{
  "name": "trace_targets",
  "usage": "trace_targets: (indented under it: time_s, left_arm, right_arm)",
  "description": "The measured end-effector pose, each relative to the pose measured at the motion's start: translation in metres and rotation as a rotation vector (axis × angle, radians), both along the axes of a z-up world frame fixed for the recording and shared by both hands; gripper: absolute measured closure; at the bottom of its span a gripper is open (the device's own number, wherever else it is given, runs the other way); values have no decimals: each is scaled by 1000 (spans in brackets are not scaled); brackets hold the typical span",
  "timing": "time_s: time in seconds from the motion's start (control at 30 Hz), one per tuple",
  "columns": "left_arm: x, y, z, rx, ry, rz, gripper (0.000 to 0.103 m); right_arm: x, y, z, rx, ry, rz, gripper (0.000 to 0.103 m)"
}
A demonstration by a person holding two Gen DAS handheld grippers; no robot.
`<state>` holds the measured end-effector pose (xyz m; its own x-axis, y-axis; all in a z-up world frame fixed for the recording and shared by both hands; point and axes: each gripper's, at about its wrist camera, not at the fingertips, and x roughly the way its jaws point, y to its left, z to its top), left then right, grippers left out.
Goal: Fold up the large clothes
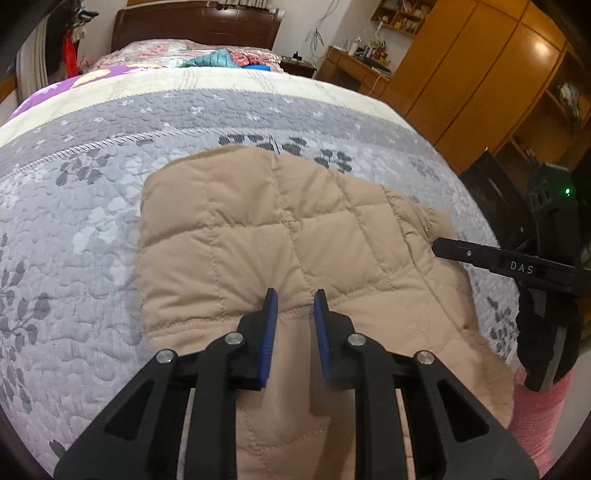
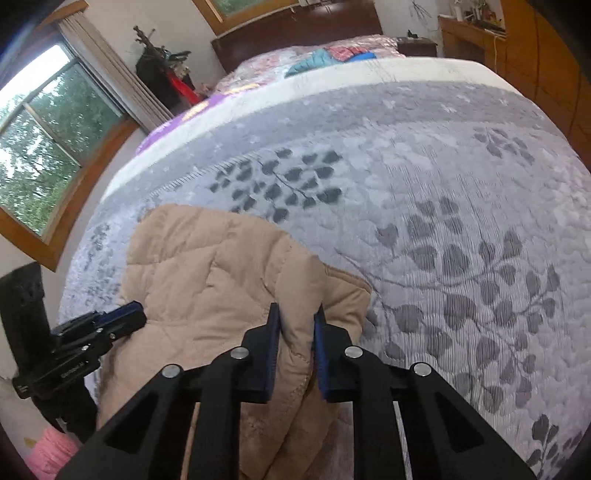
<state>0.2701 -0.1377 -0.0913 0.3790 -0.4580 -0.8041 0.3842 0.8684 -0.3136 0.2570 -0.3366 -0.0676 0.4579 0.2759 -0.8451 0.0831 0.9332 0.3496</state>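
A tan quilted jacket (image 1: 280, 236) lies folded on a grey leaf-patterned bedspread (image 1: 74, 229); it also shows in the right wrist view (image 2: 207, 266). My left gripper (image 1: 295, 306) is shut on the jacket's near edge, with fabric bunched between its blue pads (image 1: 269, 332). My right gripper (image 2: 297, 321) is shut on a fold at the jacket's right edge. The right gripper also shows in the left wrist view (image 1: 443, 248), at the jacket's right side. The left gripper shows in the right wrist view (image 2: 122, 317) at the jacket's left side.
The bed (image 2: 443, 184) stretches ahead to a dark wooden headboard (image 1: 195, 26), with colourful bedding and clothes (image 1: 221, 59) piled near it. Wooden wardrobes (image 1: 480, 74) stand to the right. A window (image 2: 44, 147) is on the left wall. Pink fabric (image 1: 539, 417) lies by the bed's near edge.
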Motion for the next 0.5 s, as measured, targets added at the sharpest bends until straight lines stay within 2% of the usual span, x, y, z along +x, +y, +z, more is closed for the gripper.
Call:
trace_targets:
  time_s: [0.07,0.13,0.3,0.37,0.43,0.5]
  left_arm:
    - [2,-5,-7,15,7,-16,85]
    - [7,-2,-10,-3,37,-16,85]
    - [11,10,4,-51,80,-2,85]
    - [3,18,19,-73,60,18,85]
    - [-15,22,37,-54,-17,29,85]
    - [-31,18,45,-45,-51,9,85]
  right_arm:
    - [1,1,-11,-4,20,-5,86]
    - [2,1,-16,-3,30,-13,85]
    - [-4,1,5,-19,17,-40,78]
    - [-16,5,26,-84,-35,-57,78]
    - [-27,13,43,-155,-86,-64,77]
    - [-40,31,59,-177,-133,-20,77]
